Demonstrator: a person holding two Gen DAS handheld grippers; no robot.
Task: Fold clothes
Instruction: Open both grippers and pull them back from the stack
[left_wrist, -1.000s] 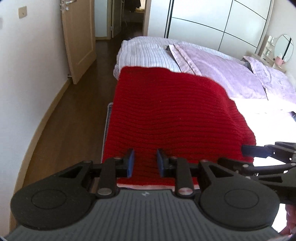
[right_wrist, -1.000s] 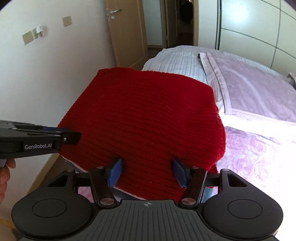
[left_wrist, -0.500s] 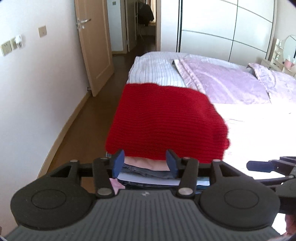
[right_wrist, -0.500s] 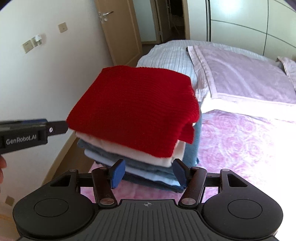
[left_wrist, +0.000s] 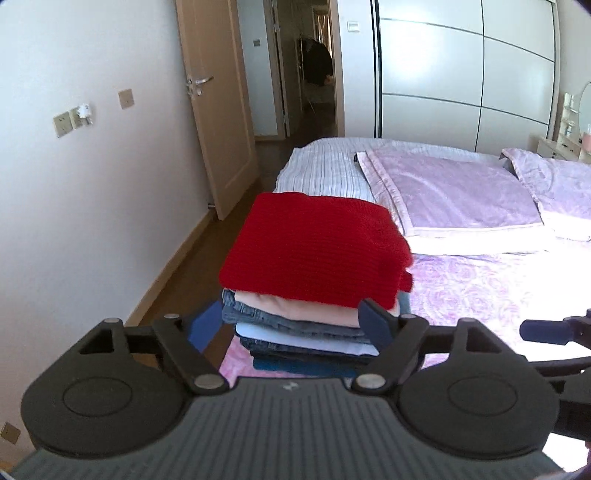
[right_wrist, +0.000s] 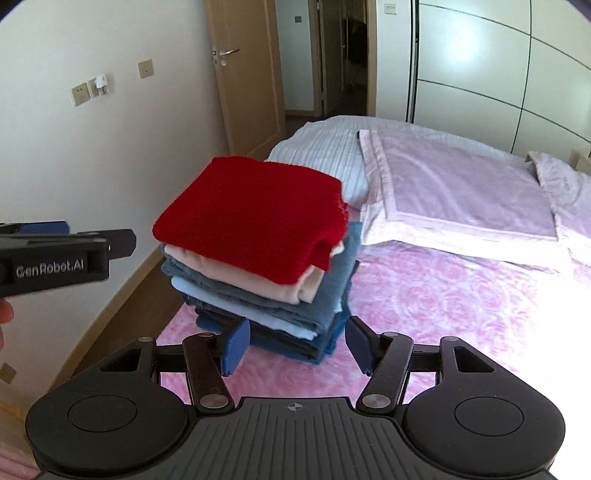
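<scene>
Left gripper: jaws opening, spread wide, nothing between the pads; it hangs clear of the stack, on the near side.

Right gripper: jaws apart, partly spread, empty; likewise short of the stack's near edge and not touching it.

Red knit sweater: folded, lying flat as the top layer of the stack. Long axis runs from the stack's near edge away toward the striped pillow beyond it; a loose flap (a sleeve end or hem, hard to tell) hangs off the stack's right near corner.

Stack of folded clothes: peach, grey-blue, pale blue and dark blue layers, on the pink bedspread, at the bed's edge on the wall side.

Step, as judged: the sweater is folded and placed, both tools released. The next move calls for tucking that flap, or taking up another garment; none shows beside the stack.
</scene>
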